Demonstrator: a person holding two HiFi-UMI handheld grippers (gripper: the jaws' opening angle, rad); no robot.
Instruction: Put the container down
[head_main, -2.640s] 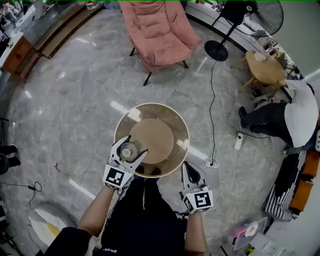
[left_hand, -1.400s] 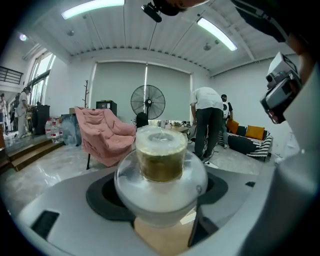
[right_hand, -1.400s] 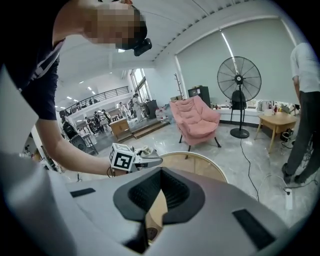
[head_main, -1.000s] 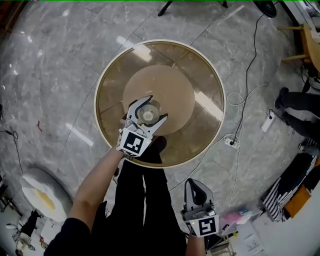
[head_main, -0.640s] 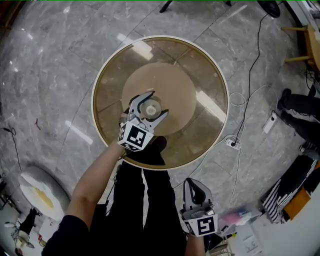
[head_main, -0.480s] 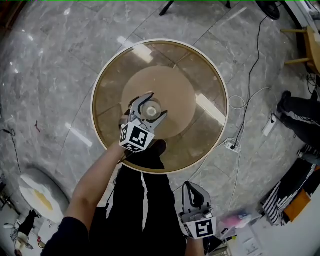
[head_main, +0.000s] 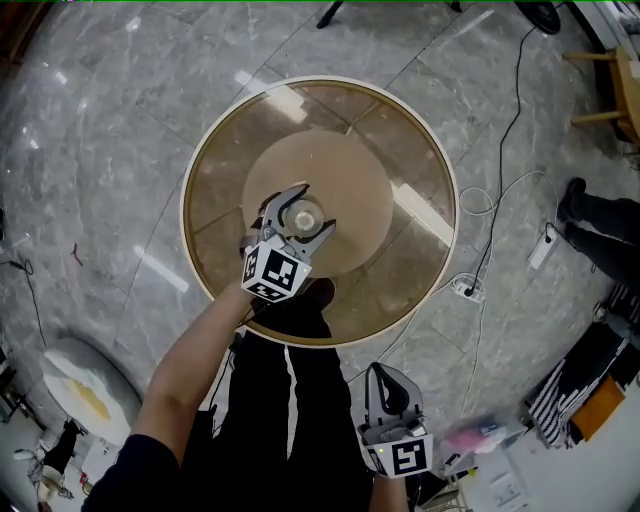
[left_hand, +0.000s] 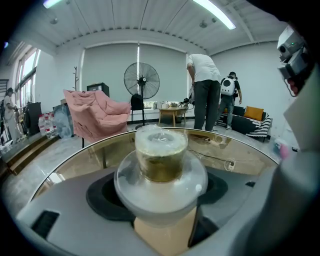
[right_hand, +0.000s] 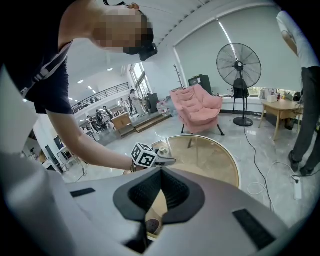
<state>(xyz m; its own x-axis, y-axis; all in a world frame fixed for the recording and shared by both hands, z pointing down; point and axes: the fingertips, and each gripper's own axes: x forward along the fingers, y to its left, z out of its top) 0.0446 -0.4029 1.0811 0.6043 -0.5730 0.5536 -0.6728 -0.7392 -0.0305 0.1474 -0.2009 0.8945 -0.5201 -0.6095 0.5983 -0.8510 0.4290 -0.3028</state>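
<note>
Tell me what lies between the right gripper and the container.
Head view: a strip of floor, then the round table's rim and bare glass, lie between the right gripper and the container in the left gripper.

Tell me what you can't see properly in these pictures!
- Whether the container rests on the glass table: its wide rim hides the base in the left gripper view; the head view looks straight down.
- What it holds: the cloudy top blurs it, both views.
- Things on the far wooden table: too small, left gripper view.
</note>
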